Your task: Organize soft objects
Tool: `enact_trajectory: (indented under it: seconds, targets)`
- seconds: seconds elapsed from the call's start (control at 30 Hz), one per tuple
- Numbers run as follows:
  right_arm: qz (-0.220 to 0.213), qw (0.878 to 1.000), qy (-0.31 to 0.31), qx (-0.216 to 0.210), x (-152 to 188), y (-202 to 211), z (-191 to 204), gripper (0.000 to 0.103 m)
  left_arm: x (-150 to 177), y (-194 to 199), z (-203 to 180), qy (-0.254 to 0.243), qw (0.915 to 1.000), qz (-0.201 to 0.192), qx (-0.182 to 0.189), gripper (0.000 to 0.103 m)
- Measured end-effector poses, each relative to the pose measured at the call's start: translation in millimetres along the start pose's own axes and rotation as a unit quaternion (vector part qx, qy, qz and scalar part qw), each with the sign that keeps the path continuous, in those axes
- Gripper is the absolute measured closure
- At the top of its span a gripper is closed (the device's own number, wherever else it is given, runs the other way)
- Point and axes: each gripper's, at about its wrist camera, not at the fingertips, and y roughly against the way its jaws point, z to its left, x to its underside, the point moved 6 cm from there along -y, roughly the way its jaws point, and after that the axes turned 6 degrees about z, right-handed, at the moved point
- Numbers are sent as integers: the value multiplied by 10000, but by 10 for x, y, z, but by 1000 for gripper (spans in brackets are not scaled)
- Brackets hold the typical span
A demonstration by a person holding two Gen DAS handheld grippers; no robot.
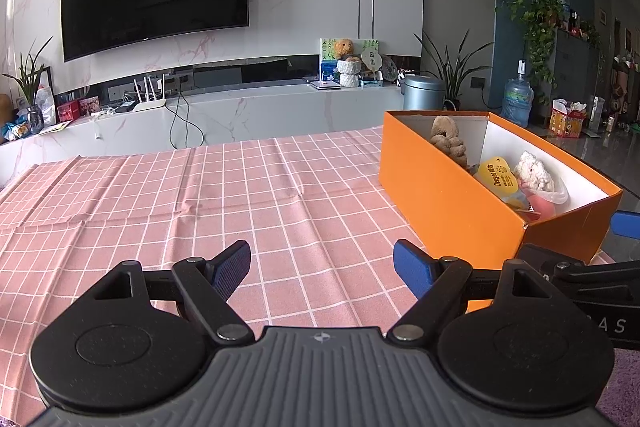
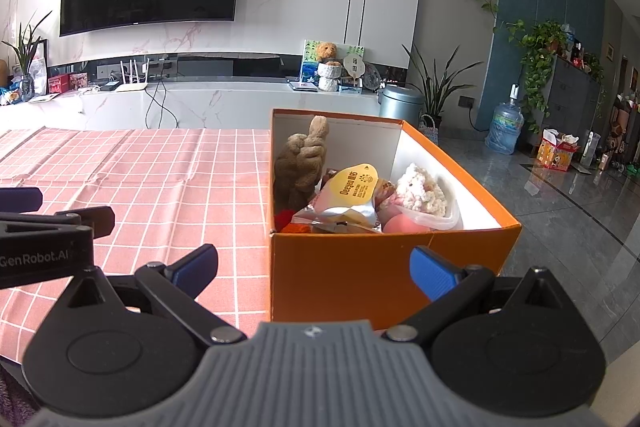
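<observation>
The soft objects are already gathered inside the orange box [image 2: 352, 267], which stands on the right part of the pink checked tablecloth [image 1: 200, 195]. A brown plush toy [image 2: 302, 167] is leaned against the left inner wall, a white knitted toy [image 2: 420, 193] is seen at the right in a clear plastic bag, and a yellow-labelled packet [image 2: 354, 185] is laid between them; something red is partly hidden at the near left corner.

The left gripper [image 1: 322, 267] is held wide open above bare cloth, with nothing between its jaws. The right gripper [image 2: 314, 267] is also opened wide and empty, just before the near wall of the box.

The toys are judged to be light and easily pressed, so a firm grip at the thick middle of the body would be preferred over an ear or a limb. The bag and the foil packet are probably slippery, and should be taken at a folded edge. The cardboard box is stiff but light, and may be pushed away if it is touched at the wall
</observation>
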Motion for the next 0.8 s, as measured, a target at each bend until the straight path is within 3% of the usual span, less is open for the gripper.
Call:
enact_trajectory:
  seconds: [0.8]
  targets:
    - [43,10000,-9,-15,29,-36,-15,3,19,9,1,1,10000,15,18,8]
